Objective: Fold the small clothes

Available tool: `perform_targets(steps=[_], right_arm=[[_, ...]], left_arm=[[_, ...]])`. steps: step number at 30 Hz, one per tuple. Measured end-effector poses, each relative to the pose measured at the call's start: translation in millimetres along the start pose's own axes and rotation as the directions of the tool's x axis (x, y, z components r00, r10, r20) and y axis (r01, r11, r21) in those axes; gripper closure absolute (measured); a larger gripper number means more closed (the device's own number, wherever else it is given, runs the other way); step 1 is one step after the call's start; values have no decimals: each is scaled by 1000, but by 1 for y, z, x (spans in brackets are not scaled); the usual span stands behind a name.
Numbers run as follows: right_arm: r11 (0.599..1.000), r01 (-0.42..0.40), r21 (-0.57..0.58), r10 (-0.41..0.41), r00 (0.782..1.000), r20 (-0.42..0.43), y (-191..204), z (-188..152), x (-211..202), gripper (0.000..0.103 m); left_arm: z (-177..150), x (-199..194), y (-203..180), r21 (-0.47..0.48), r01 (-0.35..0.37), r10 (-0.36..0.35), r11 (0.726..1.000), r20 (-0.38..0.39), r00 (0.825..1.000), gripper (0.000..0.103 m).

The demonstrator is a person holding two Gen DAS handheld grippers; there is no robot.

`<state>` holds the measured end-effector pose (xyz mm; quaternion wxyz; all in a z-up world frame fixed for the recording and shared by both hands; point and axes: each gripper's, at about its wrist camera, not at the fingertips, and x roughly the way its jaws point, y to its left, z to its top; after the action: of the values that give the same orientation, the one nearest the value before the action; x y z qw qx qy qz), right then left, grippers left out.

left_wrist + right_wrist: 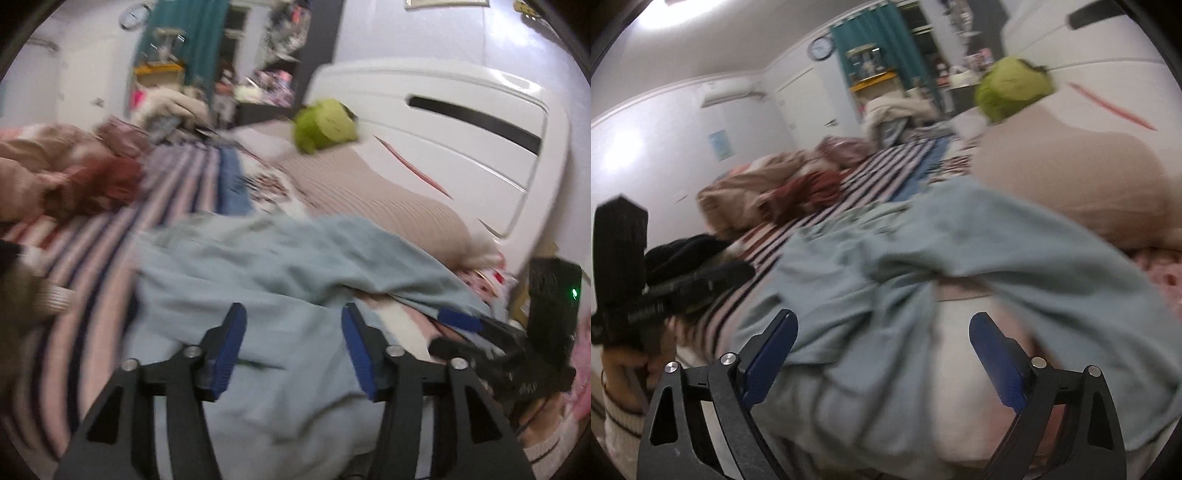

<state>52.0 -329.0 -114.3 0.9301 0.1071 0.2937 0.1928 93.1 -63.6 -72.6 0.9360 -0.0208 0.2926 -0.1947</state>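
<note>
A pale blue garment (280,280) lies rumpled and loosely bunched on the bed, its soft cloth thrown into broad folds and blurred by motion; it spreads across the near middle of the bed, in front of both cameras. At the far left of the bed sits a heap of tan and dark red clothes (62,173). Next comes the striped bedsheet (166,184), in pink, white and dark blue bands, with the garment resting on it. The left hand-held gripper (293,347) hovers over the garment with its blue-padded jaws parted and nothing between them. The right hand-held gripper (884,356) has its jaws spread wide above the same cloth, gripping nothing. Further right lies a beige ribbed pillow (369,192), with a green plush toy (325,125) behind it, against a white headboard (461,129). Pale walls, a teal curtain (886,40) and a round wall clock (820,48) fill the room behind
</note>
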Motion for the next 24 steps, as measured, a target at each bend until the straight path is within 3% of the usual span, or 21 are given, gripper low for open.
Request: perform_targets(steps=[4,8,14,19,21,22,23,24], right_arm=[[994,-89,-59,85,994,-61,44,-5,24,10],[985,-137,-102,121,981,-149,88,-15,58,20],[982,-71,-176,25,967,-252,118,-33,107,20],[990,27,-140,-64,963,-263,120,-42,130,21],[985,81,-150,-116,963,-244,121,-40,128,38],[977,127,-171,-165,959,-232,121,-39,126,59],[971,154,-185,-194,954,-228,119,-39,126,71],[969,158,-188,-200,953,-228,117,-37,124,75]], left_arm=[[-7,-21,27,-19,-92,93,996,44,995,45],[-21,-37,55,-76,-96,101,992,71,992,44],[-42,-55,86,-141,-76,91,987,107,990,40],[-54,-62,99,-177,-65,88,982,122,989,38],[-56,-65,104,-186,-63,88,980,131,987,37],[-56,-66,104,-190,-60,86,980,134,987,37],[-57,-67,105,-193,-56,84,980,138,987,37],[-57,-67,106,-193,-54,82,980,139,987,37]])
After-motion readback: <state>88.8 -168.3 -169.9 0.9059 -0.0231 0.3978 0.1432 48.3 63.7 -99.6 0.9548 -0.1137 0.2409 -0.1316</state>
